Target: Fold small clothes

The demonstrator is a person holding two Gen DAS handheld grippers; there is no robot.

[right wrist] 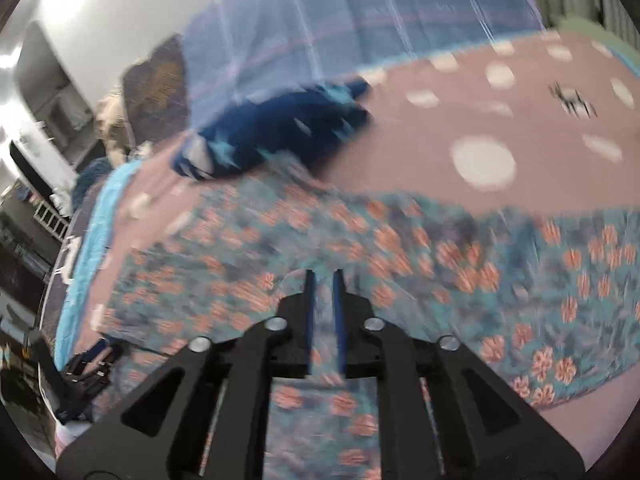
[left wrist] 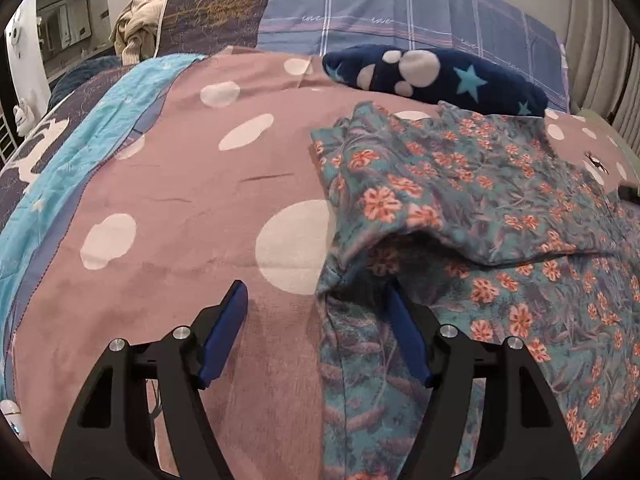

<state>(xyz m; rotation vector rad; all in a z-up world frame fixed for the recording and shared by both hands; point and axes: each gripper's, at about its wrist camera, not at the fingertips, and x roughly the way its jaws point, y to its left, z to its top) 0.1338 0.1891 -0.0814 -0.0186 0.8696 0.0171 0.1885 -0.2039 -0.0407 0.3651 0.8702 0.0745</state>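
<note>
Lying beside left gripper (left wrist: 316, 292), floral garment (left wrist: 460, 184)

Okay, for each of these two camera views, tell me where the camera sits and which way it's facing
Left wrist: on the left gripper, angled down at the polka-dot bedcover; its open fingers straddle the floral garment's edge.
Right wrist: on the right gripper, angled down over the floral garment; fingers narrowly apart, picture motion-blurred.
Shared: garment, bedcover, navy star-print item, plaid pillow.
</note>
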